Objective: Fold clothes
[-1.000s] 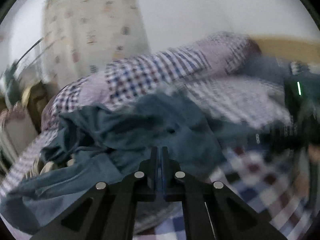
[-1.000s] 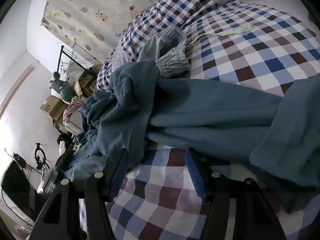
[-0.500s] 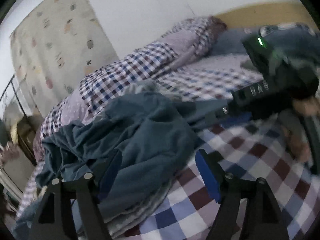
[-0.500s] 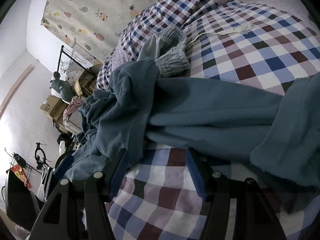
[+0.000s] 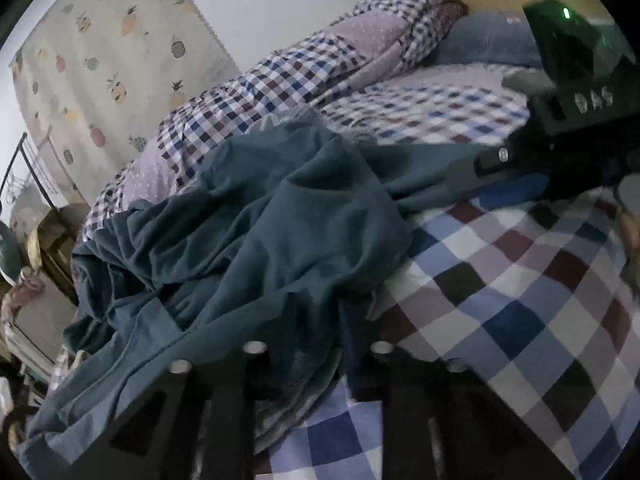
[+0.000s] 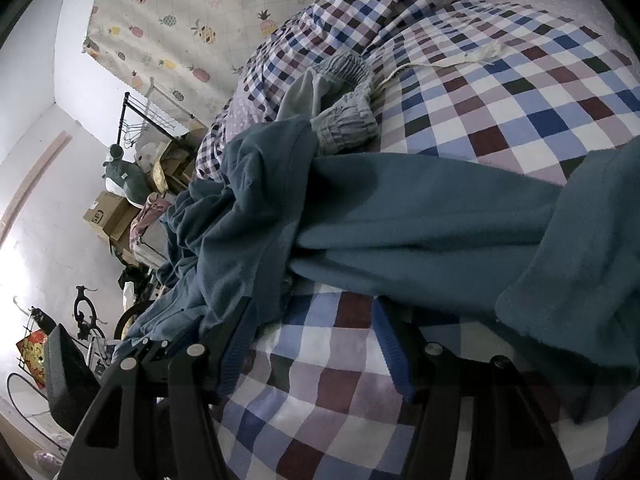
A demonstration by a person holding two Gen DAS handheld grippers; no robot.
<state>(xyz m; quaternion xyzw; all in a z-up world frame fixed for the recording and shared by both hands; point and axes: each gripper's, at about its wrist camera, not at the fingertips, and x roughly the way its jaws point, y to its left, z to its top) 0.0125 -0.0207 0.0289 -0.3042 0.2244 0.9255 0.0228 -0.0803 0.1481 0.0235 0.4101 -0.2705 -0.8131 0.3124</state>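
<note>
Bed (image 6: 520, 128): checked cover, carrying everything.
Teal garment (image 5: 280, 240): crumpled heap on the bed, a long part stretching rightward; soft, limp, light; best taken at a hem or edge.
Grey garment (image 6: 344, 116): bunched behind the teal one.
Left gripper (image 5: 316, 364): fingers apart around a teal fold.
Right gripper (image 6: 316, 344): fingers wide, empty, low over the cover.

The left tool (image 5: 316, 344) has released and re-closed around the teal garment (image 5: 256, 240).

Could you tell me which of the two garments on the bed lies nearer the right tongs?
The teal garment: its crumpled fabric lies just ahead of the open right tongs, whereas the grey garment with the elastic waistband is bunched farther up the checked bedsheet.
</note>
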